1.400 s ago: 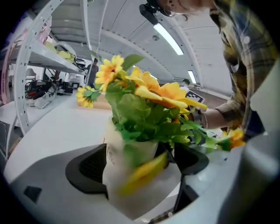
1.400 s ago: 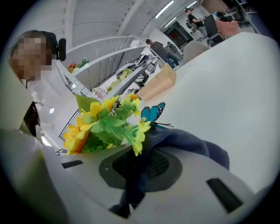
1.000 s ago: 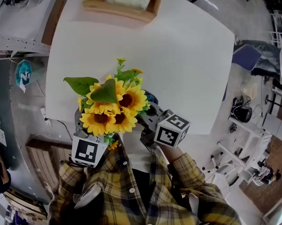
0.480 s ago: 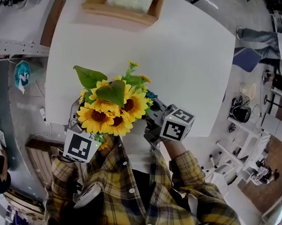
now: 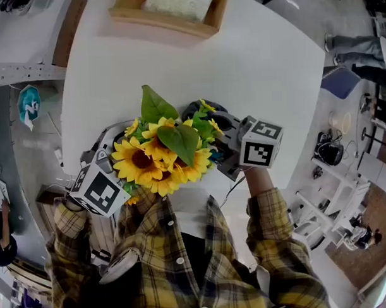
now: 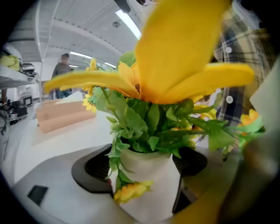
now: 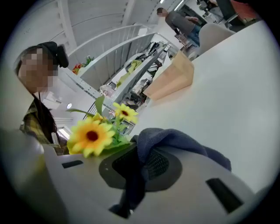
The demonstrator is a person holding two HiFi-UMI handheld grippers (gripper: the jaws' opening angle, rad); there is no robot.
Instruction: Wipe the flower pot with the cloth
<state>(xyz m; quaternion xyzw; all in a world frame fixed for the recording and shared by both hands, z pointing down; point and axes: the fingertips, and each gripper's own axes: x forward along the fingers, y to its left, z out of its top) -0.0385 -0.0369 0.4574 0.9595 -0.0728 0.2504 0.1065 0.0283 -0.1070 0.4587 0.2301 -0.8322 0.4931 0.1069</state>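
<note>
Flower pot (image 6: 148, 183): one, white, smooth, tapering toward the base. You hold it in your left gripper (image 6: 142, 168). The jaws stand wide and have just been closing a little, and one dark ribbed pad bears on each side of the pot. It sits at the near edge of the table (image 5: 260, 85), close to your plaid shirt (image 5: 184, 258).

Sunflowers (image 5: 156, 159): at least three large yellow blooms with brown centres, plus smaller ones, among broad green leaves (image 5: 154, 106).

Cloth (image 7: 175, 140): one, dark blue, soft pile. It is pinched in your right gripper (image 7: 140, 166), whose jaws are closed on it, with folds draped over the pad.

Marker cubes (image 5: 261, 144): two.

Table: one, white, matte, with rounded corners.

Wooden tray (image 5: 169, 15): one, at the far edge.
</note>
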